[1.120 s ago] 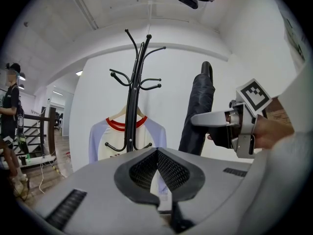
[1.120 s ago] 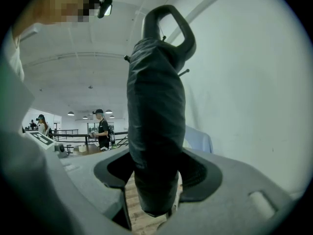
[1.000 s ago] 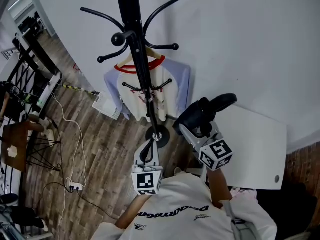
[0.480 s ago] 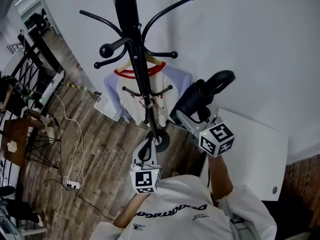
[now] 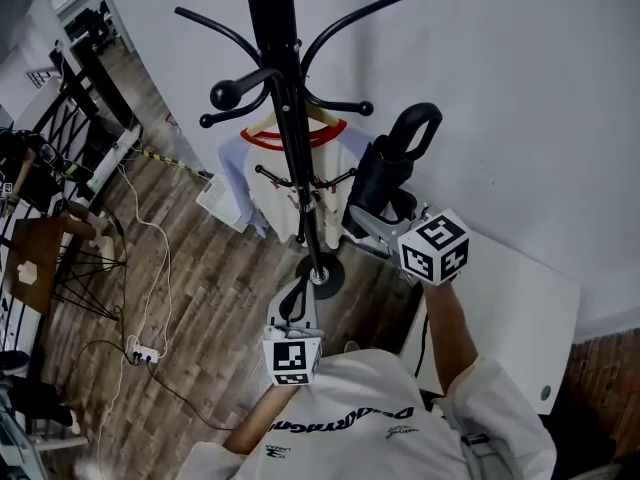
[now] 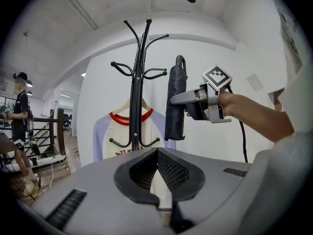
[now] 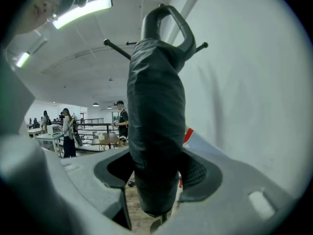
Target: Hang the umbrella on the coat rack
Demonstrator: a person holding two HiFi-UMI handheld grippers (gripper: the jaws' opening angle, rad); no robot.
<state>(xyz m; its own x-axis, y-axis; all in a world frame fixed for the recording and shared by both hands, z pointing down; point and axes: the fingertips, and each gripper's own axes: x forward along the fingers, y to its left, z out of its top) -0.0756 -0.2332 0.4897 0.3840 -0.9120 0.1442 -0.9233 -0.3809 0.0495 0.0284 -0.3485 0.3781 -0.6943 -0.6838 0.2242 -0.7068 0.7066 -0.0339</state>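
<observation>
Umbrella [image 5: 385,180]: dark, furled, upright, loop handle [image 5: 417,126] uppermost. Carried in the air, resting on nothing. Just right of the pole of the coat rack [image 5: 290,118], handle near the ball-tipped side arm [image 5: 345,107] and about level with it in the left gripper view, apart from it. Not yet hung.

Right gripper [image 5: 372,230]: clamped on the furled canopy about mid-body, below the handle; cloth filling the space between the pads in the right gripper view.

Left gripper [image 5: 297,298]: jaws closed together on nothing. Low, near the round base [image 5: 322,276] of the rack, touching neither pole nor umbrella.

Also on the rack: pale shirt [image 5: 262,183] with red collar, on a hanger, small lower hooks in front of it. White table [image 5: 510,308] by the wall, right of the rack.

Hazards, as judged:
- Loop missing the arm tip, or riding only onto the ball: small opening in the handle, grip set away from it, hence swing at the top end.
- Slip of the body through the pads: soft folded cloth under the clamp.
- Drop to the wooden floor: release ahead of full seating on the arm.
- Rocking of the rack: sideways push against an arm, pole unsteadied.
- Snag on hanger or shirt: too low an approach.
</observation>
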